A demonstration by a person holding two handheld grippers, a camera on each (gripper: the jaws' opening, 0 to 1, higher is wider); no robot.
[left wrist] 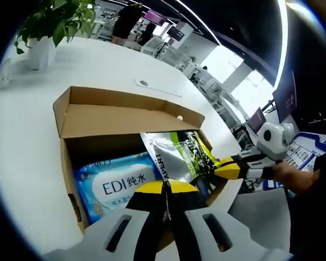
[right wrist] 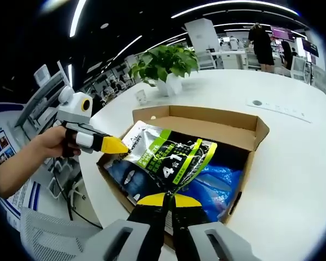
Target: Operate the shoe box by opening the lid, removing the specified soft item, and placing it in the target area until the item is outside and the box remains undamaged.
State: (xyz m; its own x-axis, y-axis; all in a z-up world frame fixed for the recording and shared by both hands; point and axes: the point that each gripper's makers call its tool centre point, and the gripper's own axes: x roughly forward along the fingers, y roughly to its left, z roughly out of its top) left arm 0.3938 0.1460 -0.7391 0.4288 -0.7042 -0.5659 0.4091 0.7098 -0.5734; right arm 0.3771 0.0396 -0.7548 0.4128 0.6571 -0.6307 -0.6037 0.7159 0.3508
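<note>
White office table (right wrist: 293,163) under an open cardboard shoe box (right wrist: 206,117), lid folded back. Right gripper (right wrist: 167,200) is seen clenched on the lower edge of a green, black and silver foil pouch (right wrist: 168,157), which is lifted partly above the box interior. Left gripper (left wrist: 164,187) is seen with jaws closed, gripping nothing, near the box edge. A blue wet-wipes pack (left wrist: 117,185) is left lying inside; potted plant (right wrist: 165,65) behind
</note>
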